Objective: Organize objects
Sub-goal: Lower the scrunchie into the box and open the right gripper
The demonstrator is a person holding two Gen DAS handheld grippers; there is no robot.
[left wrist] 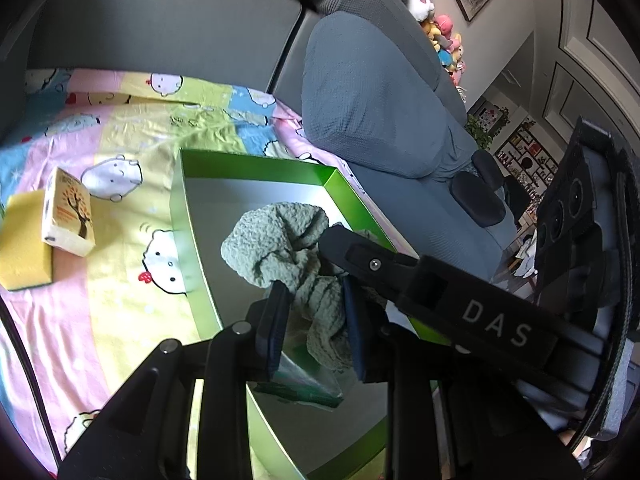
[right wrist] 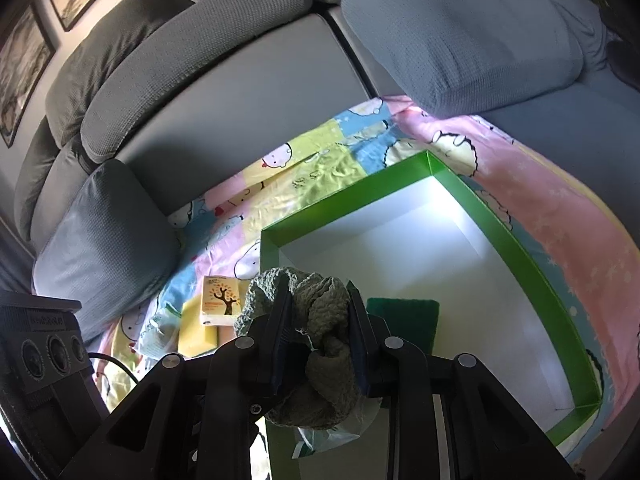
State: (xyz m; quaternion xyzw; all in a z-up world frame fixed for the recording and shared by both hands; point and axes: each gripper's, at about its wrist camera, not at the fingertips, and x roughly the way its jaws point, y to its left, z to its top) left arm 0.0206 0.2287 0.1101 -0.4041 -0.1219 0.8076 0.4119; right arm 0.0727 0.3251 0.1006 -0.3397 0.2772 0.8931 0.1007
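Sage-green cloth [left wrist: 280, 240], nubby crinkled weave, bunched into a loose wad with folds and ruffled edges. Both tools hold it at once: left gripper [left wrist: 314, 328] pinches 1 part between its dark pads, right gripper [right wrist: 320, 340] pinches another bunch, jaws of each pressed onto the fabric. In the left wrist view the right tool crosses in from the right, labelled "DAS". The cloth hangs over the open green box [right wrist: 512, 236], at its near end; whether any part of it touches the box floor I cannot tell. Box has bright green walls and a pale white-grey floor, sunlit in the far corner. Inside it, behind the cloth, a dark green pad [right wrist: 404, 320], and under the cloth a crumpled clear plastic wrapper [right wrist: 332, 436].

Box sits on a patchwork cartoon sheet [left wrist: 120, 140], pink, yellow and blue squares with round white animal faces, spread over a grey sofa seat. Left of the box on the sheet: a yellow sponge [left wrist: 24, 244] with a small tissue pack [left wrist: 68, 212], tree print, lying partly on it. Grey-blue cushion [left wrist: 368, 96] beside the box, grey back cushions behind. Plush toys [left wrist: 436, 24] piled on the sofa top, framed pictures on the wall.
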